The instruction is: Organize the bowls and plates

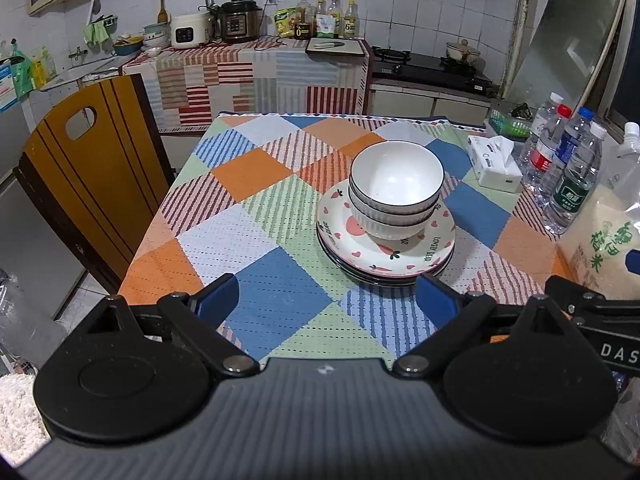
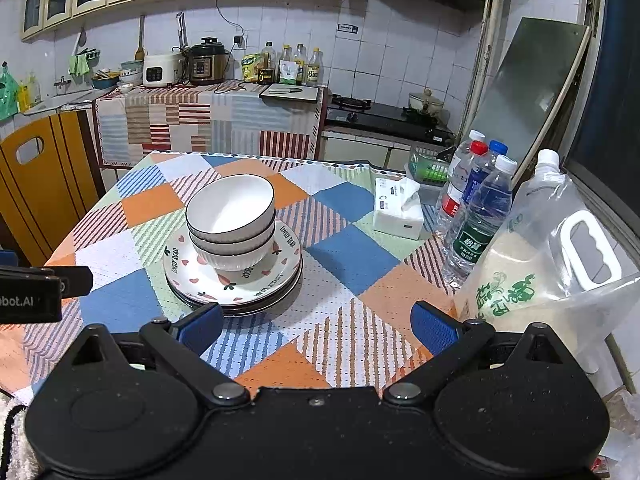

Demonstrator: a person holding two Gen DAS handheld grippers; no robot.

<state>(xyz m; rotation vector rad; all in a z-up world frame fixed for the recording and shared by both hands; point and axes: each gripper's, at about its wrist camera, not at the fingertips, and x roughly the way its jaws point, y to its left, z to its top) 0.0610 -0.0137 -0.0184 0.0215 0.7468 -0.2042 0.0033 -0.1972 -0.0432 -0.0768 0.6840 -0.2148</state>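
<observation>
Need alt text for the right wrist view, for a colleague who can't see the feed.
Three nested white bowls sit on a stack of plates on a patchwork tablecloth, ahead and left of the open, empty right tool. Water bottles, a tissue pack and a rice bag stand at right; the left tool enters at left.

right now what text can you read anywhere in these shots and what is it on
"LOVELY BEAR": rim of the top plate, printed several times.
"DAS", cut off: the right claw's body at the edge of the left wrist view.
"bot.AI", cut off: the left claw's body in the right wrist view.
"6": label of an oil bottle on the counter.
Green Chinese characters on the rice bag and the bottle labels: too small or distorted to read.
</observation>
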